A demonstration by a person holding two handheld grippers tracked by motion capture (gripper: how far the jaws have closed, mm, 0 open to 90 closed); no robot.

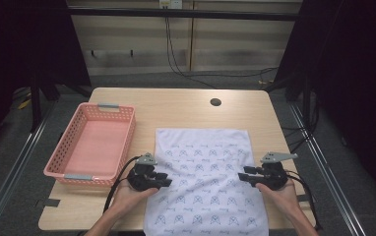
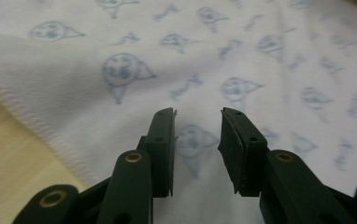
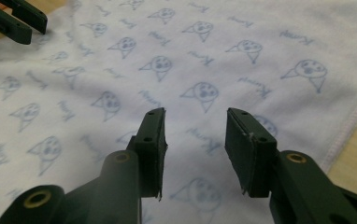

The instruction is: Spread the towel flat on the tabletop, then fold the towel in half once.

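A white cloth [image 1: 205, 177] printed with small blue figures lies flat on the wooden table, its near end hanging over the front edge. My left gripper [image 1: 166, 179] sits at the cloth's left edge with its jaws apart over the cloth [image 2: 260, 60] and nothing between them. My right gripper [image 1: 242, 176] sits at the cloth's right edge, jaws also apart over the cloth [image 3: 120, 60], holding nothing. In the right gripper view the left gripper [image 3: 15, 18] shows at the far top left. Both point inward across the cloth.
A pink plastic basket [image 1: 60, 162] stands on the table to the left of the cloth. A round cable hole [image 1: 215, 102] sits near the table's far edge. Bare wood [image 1: 176, 108] lies behind the cloth.
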